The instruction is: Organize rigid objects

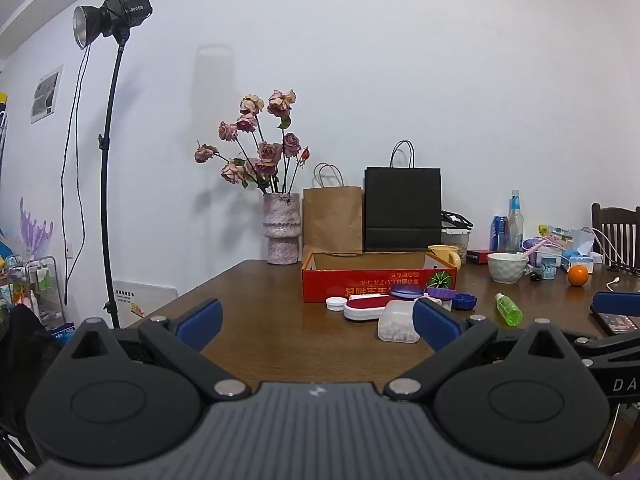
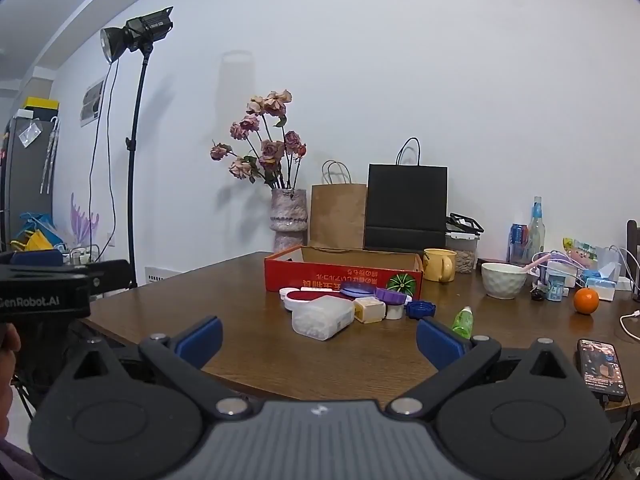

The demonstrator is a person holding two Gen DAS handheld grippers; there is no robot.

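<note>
A red cardboard box (image 1: 360, 284) (image 2: 320, 278) stands open on the brown table. In front of it lies a cluster of small items: a clear plastic container (image 1: 398, 322) (image 2: 322, 318), a red and white case (image 1: 366, 306) (image 2: 302, 298), a white lid (image 1: 336, 303), a purple lid (image 2: 391, 295), a blue cap (image 1: 464, 301) (image 2: 420, 309), a yellow block (image 2: 369, 309). A green bottle (image 1: 509, 309) (image 2: 463, 322) lies to the right. My left gripper (image 1: 316, 322) and right gripper (image 2: 318, 340) are both open, empty, short of the cluster.
At the back stand a vase of dried roses (image 1: 280, 232), a brown bag (image 1: 332, 220) and a black bag (image 1: 402, 210). A yellow mug (image 2: 440, 266), white bowl (image 2: 503, 280), orange (image 2: 586, 301) and phone (image 2: 602, 368) sit right. A light stand (image 1: 108, 160) rises left.
</note>
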